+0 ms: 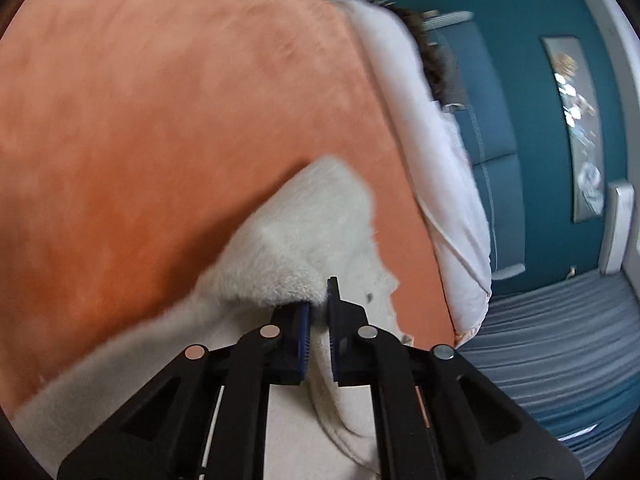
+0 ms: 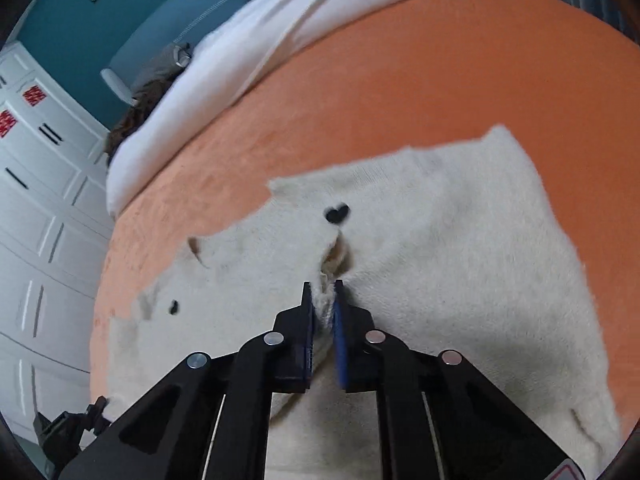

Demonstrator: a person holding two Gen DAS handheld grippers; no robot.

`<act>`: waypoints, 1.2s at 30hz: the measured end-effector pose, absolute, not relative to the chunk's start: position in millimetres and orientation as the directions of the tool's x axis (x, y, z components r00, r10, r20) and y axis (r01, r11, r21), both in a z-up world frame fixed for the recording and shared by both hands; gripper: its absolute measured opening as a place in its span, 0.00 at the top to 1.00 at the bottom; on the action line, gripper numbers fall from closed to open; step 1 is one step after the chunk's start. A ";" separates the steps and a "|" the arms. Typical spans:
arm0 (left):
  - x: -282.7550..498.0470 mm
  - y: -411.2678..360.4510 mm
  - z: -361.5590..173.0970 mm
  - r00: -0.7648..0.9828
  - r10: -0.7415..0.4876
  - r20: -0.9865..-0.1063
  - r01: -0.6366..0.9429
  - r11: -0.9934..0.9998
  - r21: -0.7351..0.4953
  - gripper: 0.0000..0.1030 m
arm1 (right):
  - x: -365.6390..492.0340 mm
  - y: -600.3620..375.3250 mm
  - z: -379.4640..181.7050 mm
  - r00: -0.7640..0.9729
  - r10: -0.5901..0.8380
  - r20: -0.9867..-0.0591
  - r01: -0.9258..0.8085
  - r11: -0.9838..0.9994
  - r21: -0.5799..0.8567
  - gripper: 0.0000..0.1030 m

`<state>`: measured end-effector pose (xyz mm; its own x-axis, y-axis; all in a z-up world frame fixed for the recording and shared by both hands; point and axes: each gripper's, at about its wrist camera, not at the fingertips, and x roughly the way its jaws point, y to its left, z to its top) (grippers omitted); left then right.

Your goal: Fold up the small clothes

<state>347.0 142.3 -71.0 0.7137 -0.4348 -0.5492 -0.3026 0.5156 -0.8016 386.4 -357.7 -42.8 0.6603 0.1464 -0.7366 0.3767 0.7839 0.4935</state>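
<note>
We see a teal wall (image 1: pixel 520 80) with a framed picture (image 1: pixel 576 128), white cupboard doors (image 2: pixel 44 200), and striped carpet (image 1: pixel 560 360).

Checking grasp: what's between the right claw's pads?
Right wrist view: a pinched ridge of the fluffy cream knit garment sits between the right claw pads.

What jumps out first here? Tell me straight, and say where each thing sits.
The orange blanket fills most of both views. On it lies a fluffy cream garment with small black heart-shaped marks. Each hand-held gripper is shut on a bunch of it at the bottom centre: the right hand-held gripper near the garment's middle, the left hand-held gripper on a folded edge. A white duvet lies along the blanket's far edge.
</note>
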 end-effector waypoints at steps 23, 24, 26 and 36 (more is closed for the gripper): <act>314.2 121.9 -134.8 0.749 -0.324 -0.578 -0.192 0.728 -0.658 0.91 | 320.3 -363.2 0.9 0.721 -0.017 -0.693 0.323 0.893 0.314 0.80; 313.2 121.5 -134.6 0.753 -0.324 -0.572 -0.185 0.731 -0.657 0.90 | 345.5 -336.9 7.4 0.708 0.090 -0.700 0.215 0.917 0.335 0.76; 313.1 120.1 -134.6 0.759 -0.327 -0.562 -0.172 0.732 -0.659 0.90 | 399.4 -272.9 7.3 0.647 0.318 -0.693 -0.027 0.918 0.396 0.71; 307.8 114.5 -138.6 0.787 -0.321 -0.528 -0.126 0.753 -0.646 0.89 | 573.9 -68.8 -72.2 0.357 0.438 -0.825 -0.325 0.886 0.330 0.60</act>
<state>307.8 114.5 -138.6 0.7866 -0.3207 -0.5277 -0.1262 0.7531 -0.6457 573.9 -68.8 -72.2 0.3572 0.4382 -0.8249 -0.3253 0.8862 0.3299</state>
